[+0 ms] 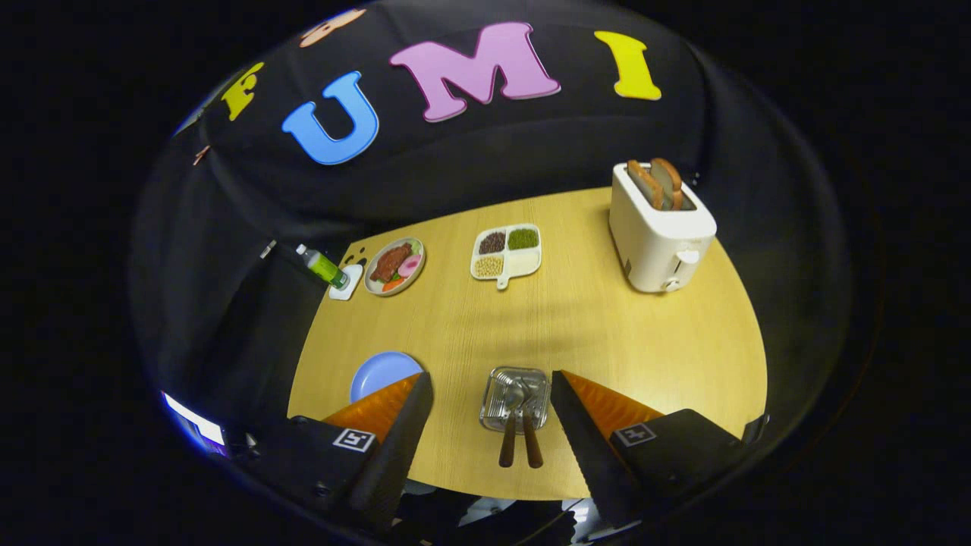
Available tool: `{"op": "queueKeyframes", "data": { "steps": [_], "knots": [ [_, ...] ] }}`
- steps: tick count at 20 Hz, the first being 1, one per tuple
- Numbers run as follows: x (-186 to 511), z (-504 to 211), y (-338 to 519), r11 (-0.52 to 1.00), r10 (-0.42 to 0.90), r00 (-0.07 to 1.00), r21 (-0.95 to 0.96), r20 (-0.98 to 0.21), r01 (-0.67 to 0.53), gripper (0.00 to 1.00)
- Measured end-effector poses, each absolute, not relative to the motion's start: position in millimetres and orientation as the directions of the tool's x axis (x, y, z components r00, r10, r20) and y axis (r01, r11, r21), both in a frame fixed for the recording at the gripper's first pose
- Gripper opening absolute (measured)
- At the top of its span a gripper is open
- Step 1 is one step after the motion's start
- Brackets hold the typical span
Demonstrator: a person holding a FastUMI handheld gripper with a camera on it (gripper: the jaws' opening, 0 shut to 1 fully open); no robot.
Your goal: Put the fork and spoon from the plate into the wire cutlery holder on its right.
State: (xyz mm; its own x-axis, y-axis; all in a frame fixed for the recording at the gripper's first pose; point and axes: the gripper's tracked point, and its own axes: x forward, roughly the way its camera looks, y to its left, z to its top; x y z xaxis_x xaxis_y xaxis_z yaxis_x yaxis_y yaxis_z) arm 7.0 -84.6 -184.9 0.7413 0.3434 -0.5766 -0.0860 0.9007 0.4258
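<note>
Fork (526, 421) and spoon (510, 425) stand in the holder (515, 398), between the gripper's (491, 413) parted fingers; thin, stiff, slippery — grab the brown handles.

Wooden table (592, 334), toaster (658, 231), divided dish (507, 253), food plate (394, 265), blue plate (379, 373), wire cutlery holder (515, 397), bottle (322, 267)

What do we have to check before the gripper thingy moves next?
1. Hand-held gripper open, holding nothing: ok.
2. Brown-handled cutlery lies in the wire cutlery holder, between the fingers and just ahead: ok.
3. Both fork and spoon there: two handles show, the heads overlap: cannot tell.
4. Blue plate bare: the visible part ok, the rest is behind a finger: cannot tell.
5. Toaster far beyond the fingers: ok.
</note>
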Motion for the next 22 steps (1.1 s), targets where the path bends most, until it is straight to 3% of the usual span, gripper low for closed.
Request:
{"op": "queueKeyframes", "data": {
  "steps": [6, 16, 22],
  "knots": [
    [0.0, -118.9, -107.5, 0.937, 0.284, 0.893, 0.297, -0.350, -0.182, 0.99],
    [-11.1, -81.0, -119.7, 0.952, 0.244, 0.959, 0.223, -0.144, -0.209, 0.99],
    [-21.3, -73.1, -123.5, 0.950, 0.247, 0.963, 0.223, -0.110, -0.218, 0.99]
  ]
}}
